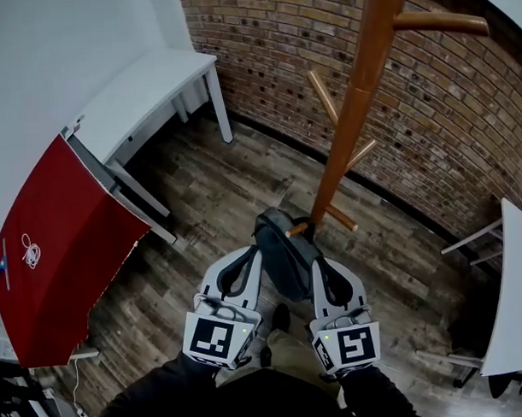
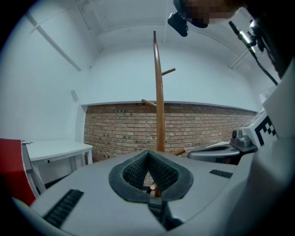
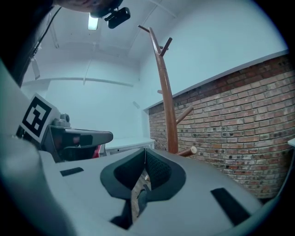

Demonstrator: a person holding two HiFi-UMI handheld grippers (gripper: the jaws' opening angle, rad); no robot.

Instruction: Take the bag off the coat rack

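Observation:
A dark bag (image 1: 284, 261) hangs from a low peg (image 1: 298, 229) of the wooden coat rack (image 1: 352, 115), just above the wood floor. My left gripper (image 1: 255, 251) sits close against the bag's left side, jaws shut with nothing between them. On the bag's right side my right gripper (image 1: 318, 263) is likewise shut and empty. In the left gripper view the closed jaws (image 2: 148, 153) point at the rack's pole (image 2: 159, 106). The right gripper view shows shut jaws (image 3: 144, 150) with the pole (image 3: 168, 110) just to their right. Neither gripper view shows the bag clearly.
A brick wall (image 1: 464, 136) runs behind the rack. A white table (image 1: 146, 88) stands at the far left, with a red panel (image 1: 57, 253) nearer on the left. Another white table edge (image 1: 512, 297) is at the right. The person's shoe (image 1: 280, 318) is below the bag.

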